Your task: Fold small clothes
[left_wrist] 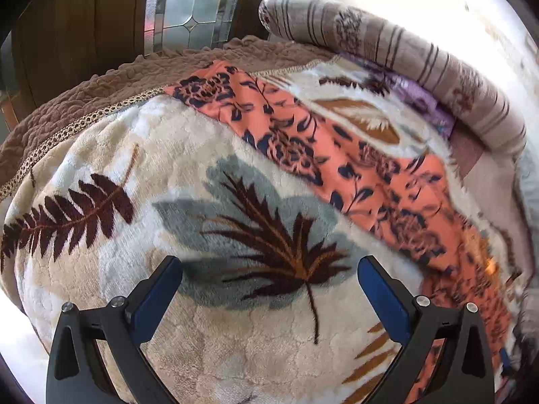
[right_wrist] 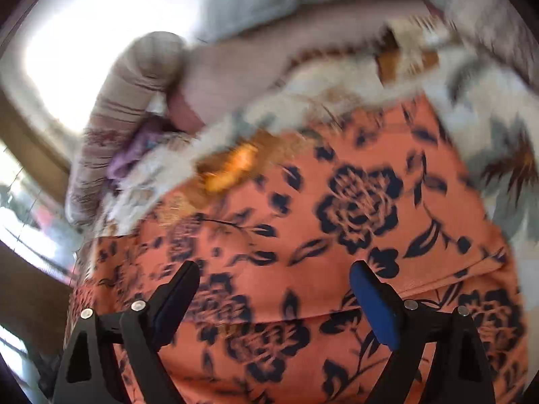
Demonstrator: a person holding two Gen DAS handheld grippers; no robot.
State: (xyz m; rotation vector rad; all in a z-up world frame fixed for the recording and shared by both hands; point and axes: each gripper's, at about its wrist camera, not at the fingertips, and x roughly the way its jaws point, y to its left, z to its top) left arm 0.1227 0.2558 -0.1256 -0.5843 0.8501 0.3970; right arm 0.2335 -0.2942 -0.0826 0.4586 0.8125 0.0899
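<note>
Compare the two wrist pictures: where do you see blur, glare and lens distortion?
Left wrist view: mostly sharp on the leaf-print blanket, smeared toward the right edge; white glare top right; fisheye bulge. Right wrist view: motion blur throughout, worst beyond the orange floral garment; blown-out window glare upper left.

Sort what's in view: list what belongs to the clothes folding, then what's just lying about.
For the job:
- orange floral garment
- left gripper, open
- right gripper, open above the garment

Lying about:
- leaf-print plush blanket
- striped bolster
- purple cloth
- brown quilted cover
</note>
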